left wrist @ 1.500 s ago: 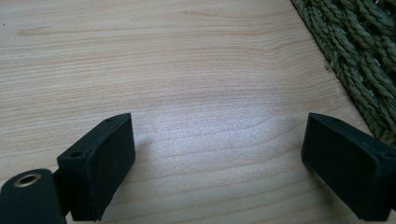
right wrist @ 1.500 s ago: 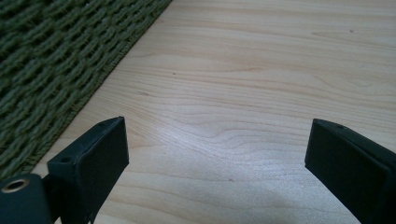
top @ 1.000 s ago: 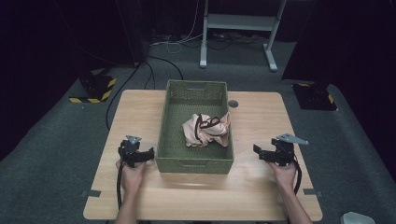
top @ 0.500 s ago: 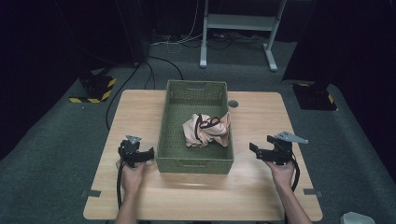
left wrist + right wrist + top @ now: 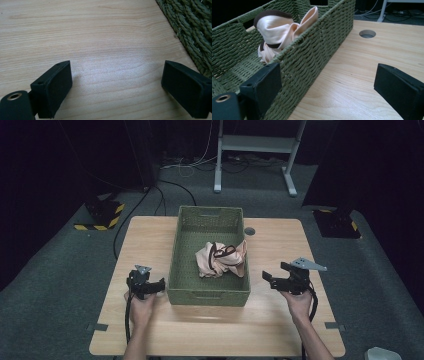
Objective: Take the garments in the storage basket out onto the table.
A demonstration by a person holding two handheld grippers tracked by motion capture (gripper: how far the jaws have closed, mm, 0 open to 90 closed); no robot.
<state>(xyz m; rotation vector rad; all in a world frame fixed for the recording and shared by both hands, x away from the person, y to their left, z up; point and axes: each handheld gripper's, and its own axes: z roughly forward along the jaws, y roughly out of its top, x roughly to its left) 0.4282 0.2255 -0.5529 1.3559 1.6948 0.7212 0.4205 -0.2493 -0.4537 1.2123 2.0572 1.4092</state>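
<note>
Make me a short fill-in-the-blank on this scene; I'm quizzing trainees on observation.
1. The peach cloth lies inside the woven ____ basket.
2. Both claws, left claw and right claw, have jaws that stand ____.
3. The basket sits on a ____ table.

Missing words: green; open; wooden

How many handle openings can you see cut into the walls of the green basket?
2. One sits in the far end wall of the green basket, one in the near end wall. The long side walls may hide others.
</note>
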